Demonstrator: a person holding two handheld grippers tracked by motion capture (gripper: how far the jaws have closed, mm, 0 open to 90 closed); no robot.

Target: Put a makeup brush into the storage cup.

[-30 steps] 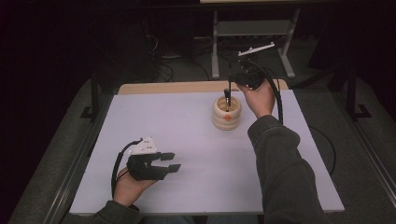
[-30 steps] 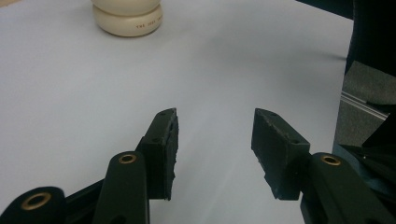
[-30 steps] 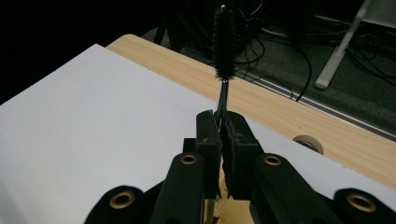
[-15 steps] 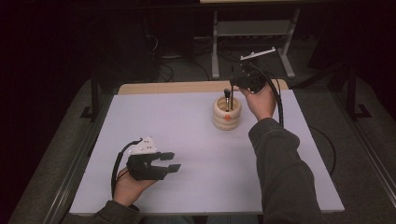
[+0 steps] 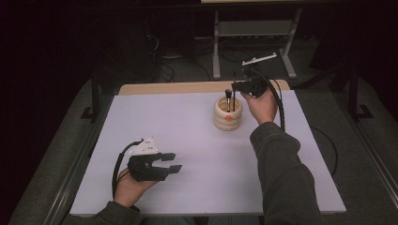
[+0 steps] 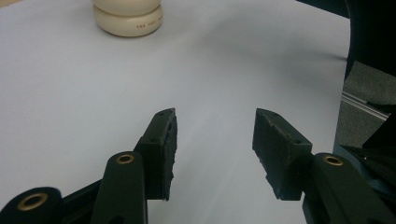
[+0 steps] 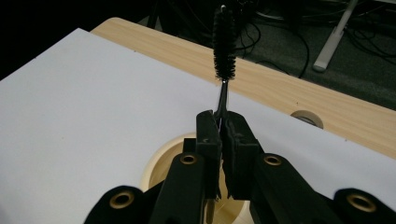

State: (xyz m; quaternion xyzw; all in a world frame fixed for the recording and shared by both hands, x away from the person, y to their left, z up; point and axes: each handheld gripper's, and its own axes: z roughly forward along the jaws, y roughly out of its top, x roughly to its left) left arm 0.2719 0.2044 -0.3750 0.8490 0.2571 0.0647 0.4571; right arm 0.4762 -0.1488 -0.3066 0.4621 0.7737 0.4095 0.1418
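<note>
A cream ringed holder (image 5: pixel 227 115) stands on the white table sheet (image 5: pixel 164 122) toward the far right. My right gripper (image 5: pixel 236 86) hovers just over it, shut on the thin stem of a black bristle brush (image 7: pixel 224 42). The bristle head sticks out past the fingertips of the right gripper (image 7: pixel 219 119), and the holder's rim (image 7: pixel 163 161) lies right below the jaws. Dark brush stems (image 5: pixel 228 97) rise out of the holder. My left gripper (image 5: pixel 171 162) rests at the near left, open with nothing between its jaws (image 6: pixel 215 140). The holder (image 6: pixel 128 18) is far ahead of it.
A wooden strip (image 5: pixel 178 87) with a round cable hole (image 7: pixel 306 118) runs along the table's far edge. Beyond it are a dark floor, cables and a metal stand (image 5: pixel 253 33). The person's right sleeve (image 5: pixel 281 173) crosses the near right of the sheet.
The right hand has shifted only slightly over the holder, with the brush still in its jaws. The left gripper has stayed where it was.
</note>
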